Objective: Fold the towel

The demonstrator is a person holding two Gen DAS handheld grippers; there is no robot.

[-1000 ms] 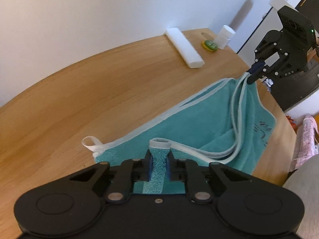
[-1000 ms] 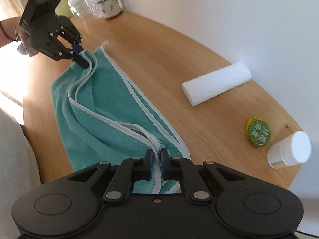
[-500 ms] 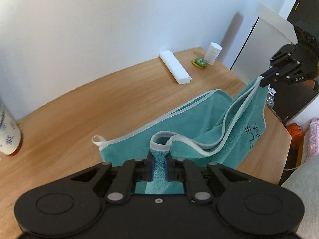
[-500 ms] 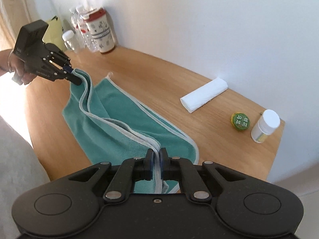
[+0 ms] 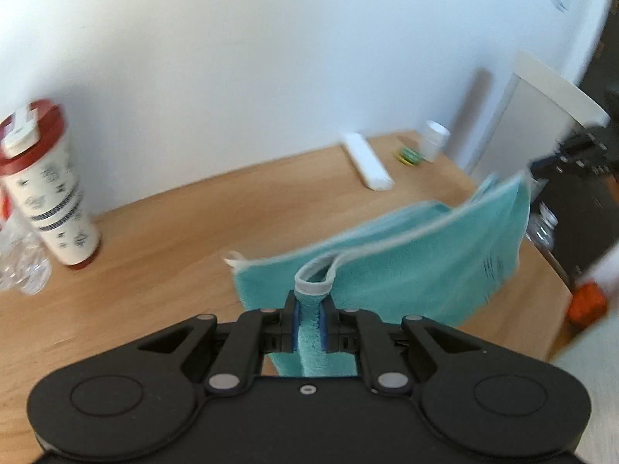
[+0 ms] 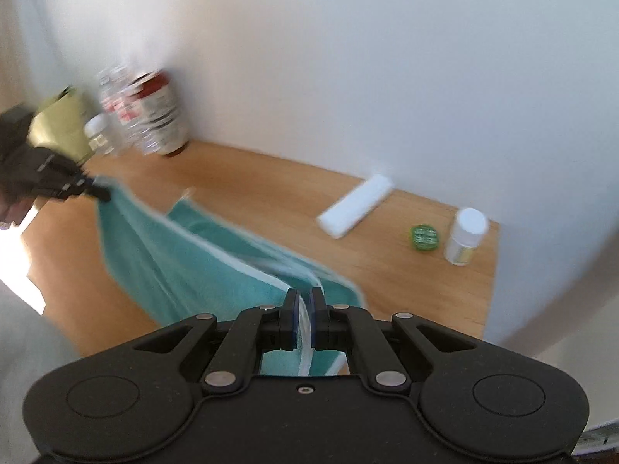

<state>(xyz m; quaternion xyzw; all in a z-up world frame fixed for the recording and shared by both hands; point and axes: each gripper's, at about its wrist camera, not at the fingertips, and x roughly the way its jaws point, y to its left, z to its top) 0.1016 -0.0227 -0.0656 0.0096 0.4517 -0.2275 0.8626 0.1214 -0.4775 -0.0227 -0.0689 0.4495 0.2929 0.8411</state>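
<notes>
Both grippers clamped on towel (image 5: 406, 270) corners — left gripper (image 5: 309, 309), right gripper (image 6: 303, 311) | risk: hem slips, layers misalign — fast swing over table (image 5: 154, 239)

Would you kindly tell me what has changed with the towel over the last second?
Both tongs, left and right, have risen, lifting the teal towel from lying on the table to hanging stretched between them. Both grips stayed closed; the white roll hasn't moved.

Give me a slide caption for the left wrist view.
Left gripper clamps a teal towel corner, lifting it above the wooden table.
</notes>
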